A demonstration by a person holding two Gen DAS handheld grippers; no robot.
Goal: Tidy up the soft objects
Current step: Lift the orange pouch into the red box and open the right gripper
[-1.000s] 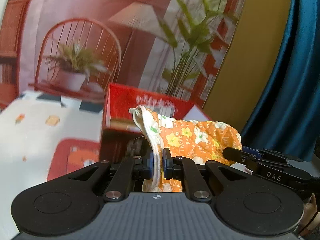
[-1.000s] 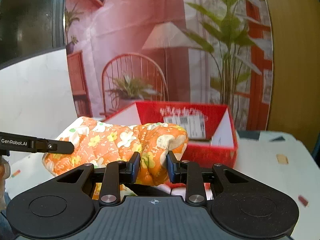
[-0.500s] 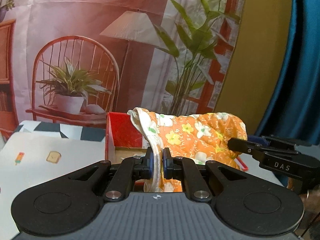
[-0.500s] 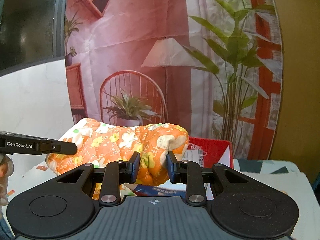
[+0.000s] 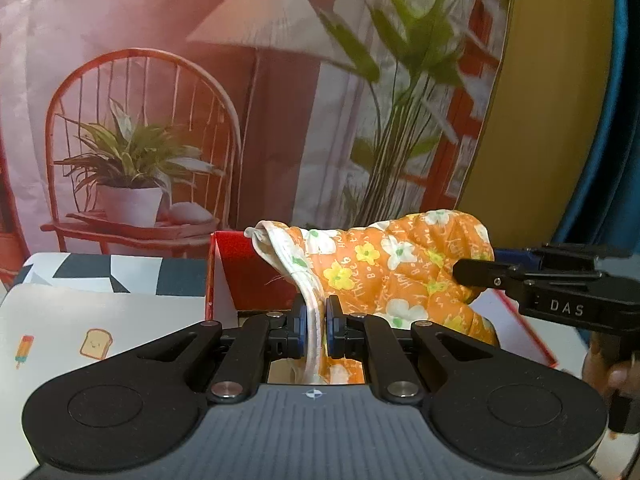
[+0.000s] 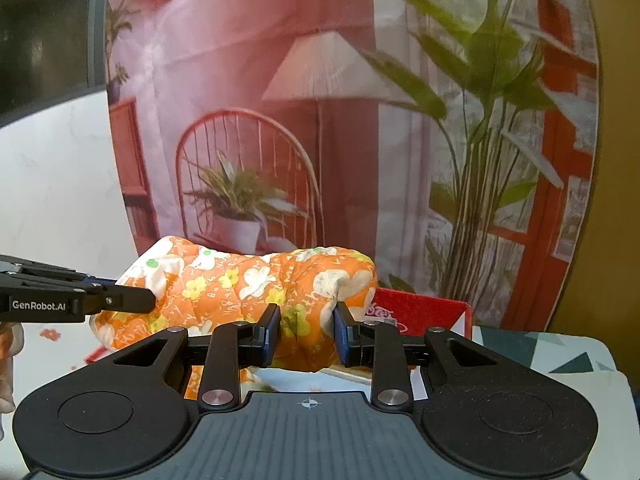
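Left gripper (image 5: 317,326) pinches the quilt (image 5: 384,272) hem; right gripper (image 6: 306,336) clamps its bunched end; quilt hangs above the red box (image 5: 236,280) at 12 o'clock; placement remains.

The quilted cloth (image 5: 384,276) is orange with white and yellow flowers and a white lining, the box (image 5: 248,272) red, the tongs (image 5: 317,332) black with blue pads, and the counter (image 5: 100,320) white with small toast and ice-lolly prints.
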